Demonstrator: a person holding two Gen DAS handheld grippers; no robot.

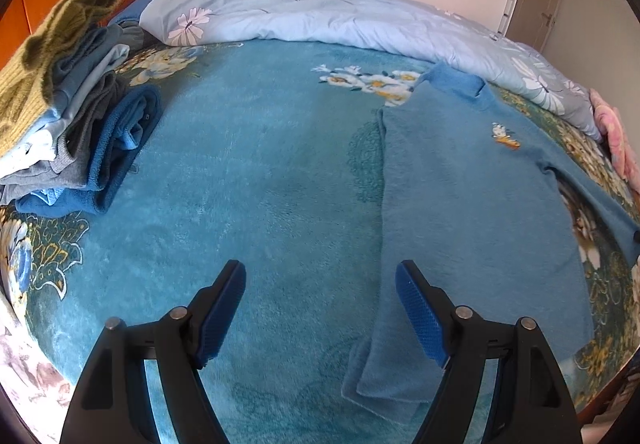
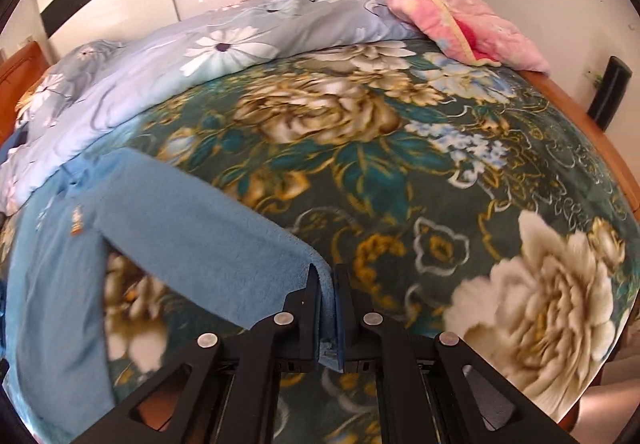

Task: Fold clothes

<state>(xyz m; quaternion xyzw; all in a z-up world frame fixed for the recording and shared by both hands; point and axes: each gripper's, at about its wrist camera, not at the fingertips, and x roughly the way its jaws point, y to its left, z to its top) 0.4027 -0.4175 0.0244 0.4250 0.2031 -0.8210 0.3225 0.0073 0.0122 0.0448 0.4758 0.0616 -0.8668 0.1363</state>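
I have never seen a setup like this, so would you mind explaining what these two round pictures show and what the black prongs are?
A person holds a two-finger claw in each hand, each carrying a wide-angle camera looking along its fingers. In the left view, the left claw stands open and empty above a floral bed blanket, beside a blue sweater lying flat; a pile of folded clothes sits to the left. In the right view, the right claw is shut on the sweater's sleeve, lifted off the blanket.
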